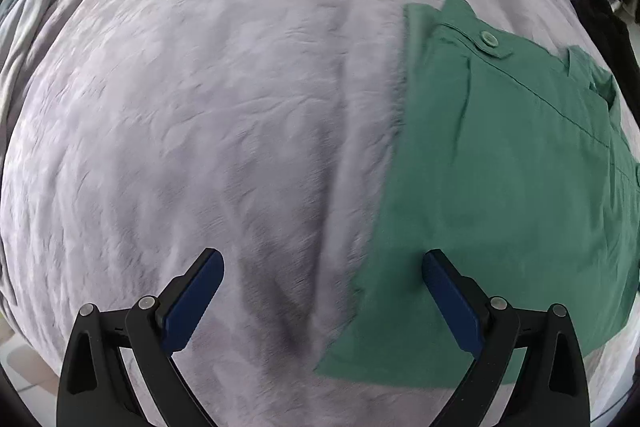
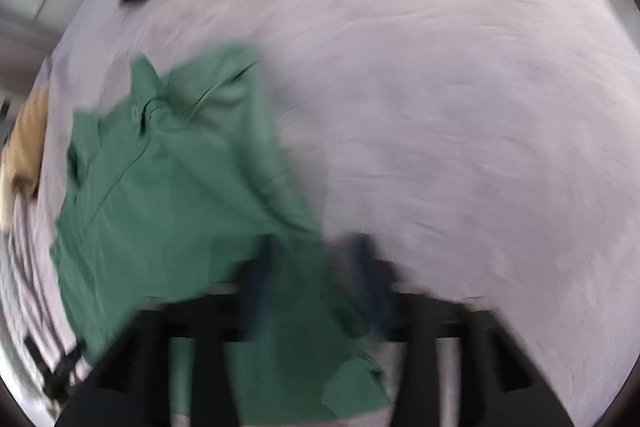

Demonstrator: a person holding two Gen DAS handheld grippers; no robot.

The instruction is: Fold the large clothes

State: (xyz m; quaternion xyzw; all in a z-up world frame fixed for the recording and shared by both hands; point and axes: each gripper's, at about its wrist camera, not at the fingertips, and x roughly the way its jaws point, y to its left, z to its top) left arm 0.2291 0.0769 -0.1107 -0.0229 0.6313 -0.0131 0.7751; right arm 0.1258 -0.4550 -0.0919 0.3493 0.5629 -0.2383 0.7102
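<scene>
Green cotton garment (image 1: 500, 187), buttoned at a tab and already doubled into a flat panel, is spread on the pale lilac bedsheet (image 1: 200, 107), with its straight edge lying under the left gripper (image 1: 322, 267). The step in hand is judged to be a fresh grasp for the next fold: the edge should be taken near its corners, both layers caught together, and the cloth carried low across the bed so the panel stays square. The left gripper's jaws are spread wide and released, one blue pad (image 1: 452, 303) over the green cloth, the other over bare sheet, nothing pinched. The right gripper (image 2: 316, 267) is heavily blurred; its jaws appear parted above the garment, and no grip can be confirmed.
</scene>
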